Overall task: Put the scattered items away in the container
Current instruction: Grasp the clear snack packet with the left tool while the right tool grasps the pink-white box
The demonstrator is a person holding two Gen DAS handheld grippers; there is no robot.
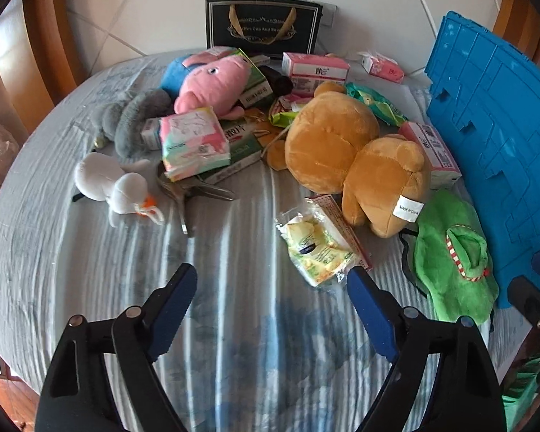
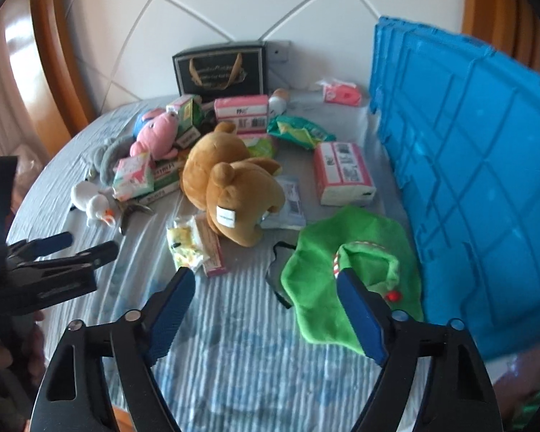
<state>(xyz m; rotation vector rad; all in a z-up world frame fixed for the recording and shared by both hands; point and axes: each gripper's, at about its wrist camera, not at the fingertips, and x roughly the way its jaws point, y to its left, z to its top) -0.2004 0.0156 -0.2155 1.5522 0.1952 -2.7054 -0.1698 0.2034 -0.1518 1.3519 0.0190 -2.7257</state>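
Scattered toys and packets lie on a striped bed sheet (image 1: 234,252). A brown teddy bear (image 1: 342,151) lies face down in the middle, and a yellow snack packet (image 1: 316,248) is just in front of it. A green plush (image 2: 342,273) lies beside the blue crate (image 2: 468,180), which stands at the right. My left gripper (image 1: 271,273) hovers open over bare sheet, its right fingertip close to the yellow packet. My right gripper (image 2: 264,275) is open too, its right finger over the green plush's edge. Neither holds anything.
Farther back lie a pink pig plush (image 1: 212,79), a white duck plush (image 1: 115,183), a grey plush (image 1: 133,118), tissue packs (image 1: 194,144), pink boxes (image 2: 343,172), metal scissors (image 1: 198,190) and a black gift bag (image 1: 262,25). A padded headboard rises behind the bed.
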